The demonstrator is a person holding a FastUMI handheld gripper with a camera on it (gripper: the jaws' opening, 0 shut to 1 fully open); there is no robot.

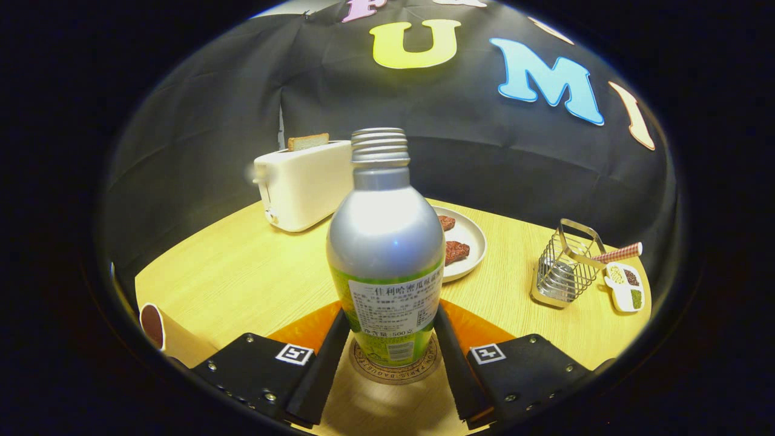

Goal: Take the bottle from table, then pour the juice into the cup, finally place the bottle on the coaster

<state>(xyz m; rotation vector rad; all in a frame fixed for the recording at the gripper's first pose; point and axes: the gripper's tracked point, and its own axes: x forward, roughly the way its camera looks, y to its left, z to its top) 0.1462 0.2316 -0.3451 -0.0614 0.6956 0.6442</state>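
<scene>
Gripper (pixel 387 339) fingers flank bottle (pixel 385 254) on coaster (pixel 395 370); plate (pixel 469 239) behind

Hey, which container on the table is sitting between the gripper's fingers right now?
The silver bottle, upright on the round coaster; the wire basket and small dish sit beyond.

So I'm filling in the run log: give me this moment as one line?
stage: placing | gripper: fingers against bottle sides | bottle: upright, uncapped, on coaster | cup: beside the fingers
</scene>
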